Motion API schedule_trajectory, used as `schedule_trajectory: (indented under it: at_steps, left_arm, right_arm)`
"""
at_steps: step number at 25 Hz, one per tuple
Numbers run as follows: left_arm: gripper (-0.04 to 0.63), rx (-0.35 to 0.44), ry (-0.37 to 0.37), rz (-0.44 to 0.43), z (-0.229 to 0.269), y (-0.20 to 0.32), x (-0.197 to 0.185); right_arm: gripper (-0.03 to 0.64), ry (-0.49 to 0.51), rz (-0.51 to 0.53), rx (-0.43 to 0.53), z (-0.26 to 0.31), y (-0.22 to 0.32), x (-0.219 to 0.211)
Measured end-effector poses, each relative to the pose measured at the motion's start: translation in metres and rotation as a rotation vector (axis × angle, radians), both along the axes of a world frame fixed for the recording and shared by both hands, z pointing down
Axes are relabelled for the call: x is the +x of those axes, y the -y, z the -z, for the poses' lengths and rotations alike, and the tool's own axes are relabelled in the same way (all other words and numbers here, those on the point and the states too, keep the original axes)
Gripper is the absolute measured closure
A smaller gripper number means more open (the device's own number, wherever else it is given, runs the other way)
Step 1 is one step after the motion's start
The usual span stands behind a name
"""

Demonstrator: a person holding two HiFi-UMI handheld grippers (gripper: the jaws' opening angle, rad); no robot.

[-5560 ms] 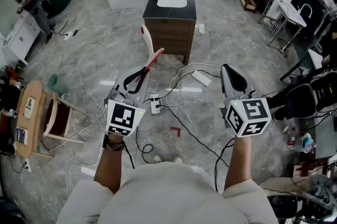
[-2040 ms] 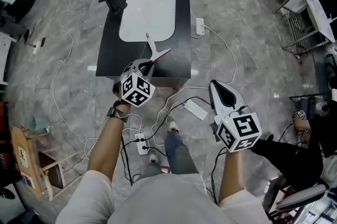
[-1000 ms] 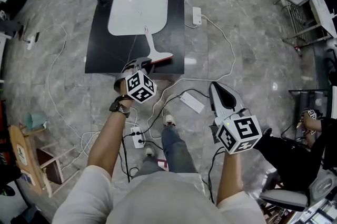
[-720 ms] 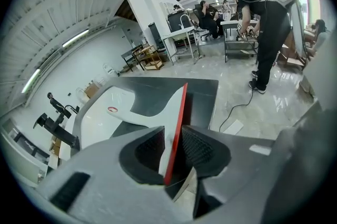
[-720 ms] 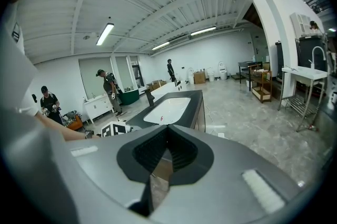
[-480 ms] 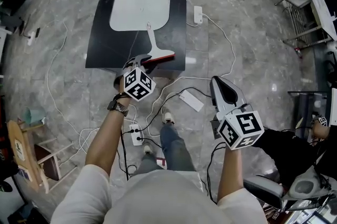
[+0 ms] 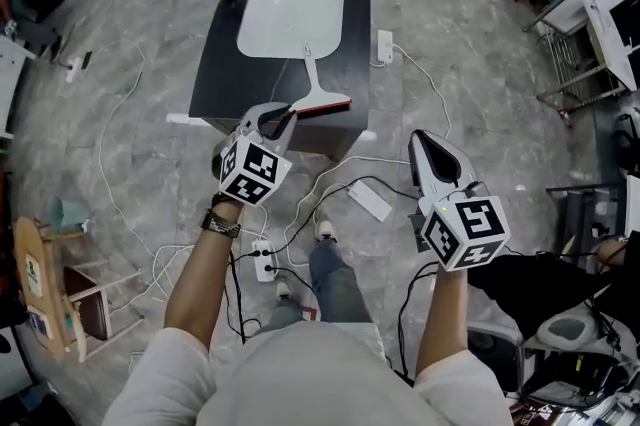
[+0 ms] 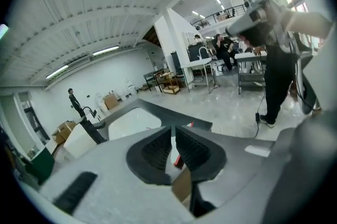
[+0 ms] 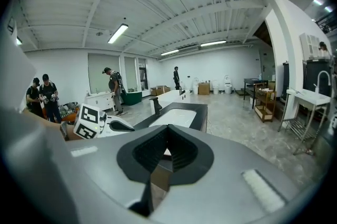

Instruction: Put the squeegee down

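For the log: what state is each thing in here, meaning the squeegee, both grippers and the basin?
Squeegee: lying flat on the black countertop, handle pointing toward the basin, held by neither gripper.
Left gripper: empty; jaws have just been closing, with a narrow gap left.
Right gripper: shut, nothing between its jaws.
Basin: empty.

No legible text, label or number anywhere
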State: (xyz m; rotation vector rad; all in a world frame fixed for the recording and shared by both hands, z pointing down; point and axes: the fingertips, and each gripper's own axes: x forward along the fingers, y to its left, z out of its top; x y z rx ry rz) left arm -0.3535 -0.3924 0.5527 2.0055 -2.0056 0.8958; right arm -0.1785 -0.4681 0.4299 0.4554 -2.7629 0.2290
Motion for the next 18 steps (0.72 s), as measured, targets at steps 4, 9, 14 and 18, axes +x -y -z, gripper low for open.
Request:
schedule_trajectory:
  at_steps: [4,9,14,18]
  left_arm:
    - [0.589,0.153,-0.044,0.034,0.074,-0.049,0.015]
    - [0.589,0.249,-0.015,0.048,0.142,-0.12,0.038]
    - [0.589,0.312,-0.041,0.071,0.187,-0.173,0.061]
    - [0.589,0.373,-0.053,0.086,0.218,-0.228,0.077]
  right_arm:
    - [0.611,0.019,0.015,0.066,0.035,-0.04,0.004]
    - [0.611,0.074,0.023,0.136,0.084,-0.102,0.014]
    - [0.611,0.103,0.043,0.171,0.12,-0.148,0.025]
    - [0.612,0.106,0.049,0.208,0.135,-0.199,0.041]
